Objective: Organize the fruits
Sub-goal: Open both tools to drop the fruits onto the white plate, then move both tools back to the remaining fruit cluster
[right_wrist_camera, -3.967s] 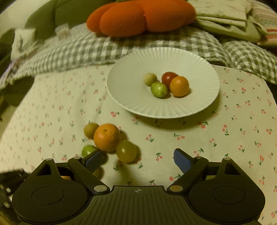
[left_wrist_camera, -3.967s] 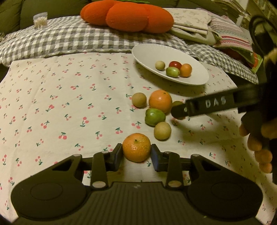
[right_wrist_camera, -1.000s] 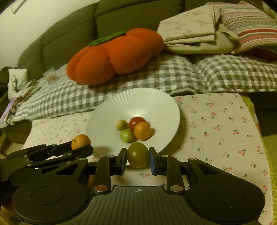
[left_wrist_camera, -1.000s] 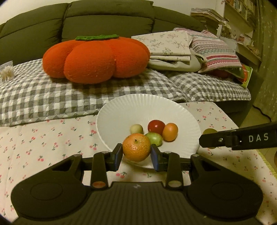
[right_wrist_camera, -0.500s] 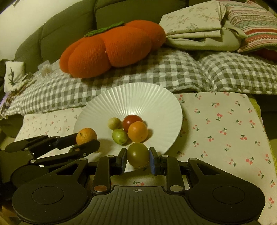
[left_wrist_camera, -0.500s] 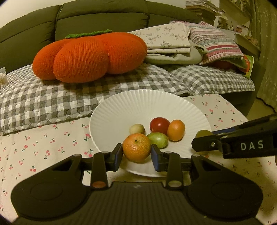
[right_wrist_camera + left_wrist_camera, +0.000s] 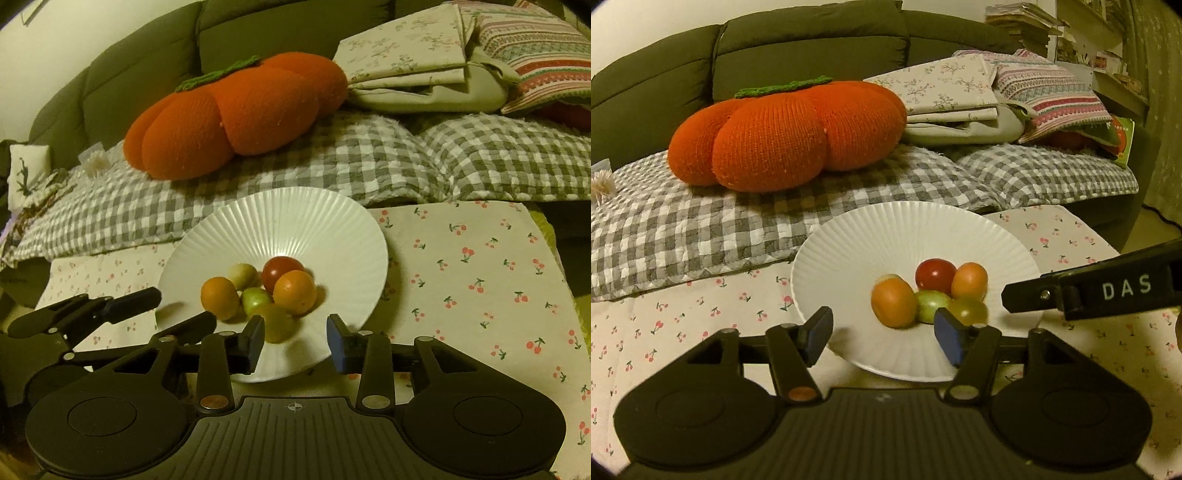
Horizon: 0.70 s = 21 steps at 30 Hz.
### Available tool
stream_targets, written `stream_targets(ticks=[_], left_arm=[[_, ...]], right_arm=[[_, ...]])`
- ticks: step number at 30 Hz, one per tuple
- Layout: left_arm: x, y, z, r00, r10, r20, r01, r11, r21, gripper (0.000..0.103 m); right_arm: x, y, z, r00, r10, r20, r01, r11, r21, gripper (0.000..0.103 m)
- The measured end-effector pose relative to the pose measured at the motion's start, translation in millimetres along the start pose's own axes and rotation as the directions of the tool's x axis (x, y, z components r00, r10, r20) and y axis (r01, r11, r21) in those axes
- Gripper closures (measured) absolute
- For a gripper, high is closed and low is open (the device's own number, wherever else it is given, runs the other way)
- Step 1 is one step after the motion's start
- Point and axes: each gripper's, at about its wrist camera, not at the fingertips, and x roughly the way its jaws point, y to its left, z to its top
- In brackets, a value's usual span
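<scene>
Fruits: six small ones bunched near the middle of the white ribbed plate (image 7: 849, 254), toward its near rim. Mandarin (image 7: 893, 302) on the left of the bunch, blurred; olive-green fruit (image 7: 277, 322) at the front, blurred too. Behind them a green fruit (image 7: 931, 300), red tomato (image 7: 935, 274), orange fruit (image 7: 969, 280), pale fruit (image 7: 242, 275). Plate sits at the far edge of the cherry-print tablecloth (image 7: 480, 266), beside the checked blanket (image 7: 683, 229). Left gripper (image 7: 882, 334) over the plate's near rim, jaws opening, pads clear of the mandarin. Right gripper (image 7: 295, 338) likewise, jaws opening, olive-green fruit lying just beyond its left pad, untouched.
</scene>
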Motion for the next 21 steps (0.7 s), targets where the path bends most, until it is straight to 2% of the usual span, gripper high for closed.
stream_targets(ticks=[6, 10, 12, 16, 19, 21], left_arm=[[-11, 0, 1, 1.0, 0.006, -0.003, -0.006, 1.0, -0.012, 0.042], [-22, 1, 0, 1.0, 0.017, -0.004, -0.018, 1.0, -0.017, 0.042], [-28, 0, -1, 0.999, 0.037, -0.009, -0.037, 0.999, -0.011, 0.041], [-43, 1, -6, 0.996, 0.088, -0.025, -0.088, 0.996, -0.001, 0.035], [-55, 7, -11, 0.994, 0.097, -0.049, -0.098, 0.995, -0.023, 0.034], [-63, 13, -15, 0.993, 0.105, -0.061, -0.107, 0.994, -0.033, 0.034]], right_arm=[[-7, -1, 0, 1.0, 0.004, 0.005, -0.004, 0.999, 0.036, 0.066], [-15, 2, -2, 1.0, 0.003, 0.018, -0.004, 0.998, 0.058, 0.058], [-21, 4, -3, 1.0, 0.012, 0.028, -0.014, 0.997, 0.069, 0.057], [-31, 8, -6, 0.998, 0.033, 0.046, -0.037, 0.995, 0.096, 0.049], [-40, 13, -11, 0.998, 0.034, 0.051, -0.04, 0.993, 0.11, 0.048], [-47, 17, -15, 0.998, 0.037, 0.054, -0.043, 0.993, 0.11, 0.041]])
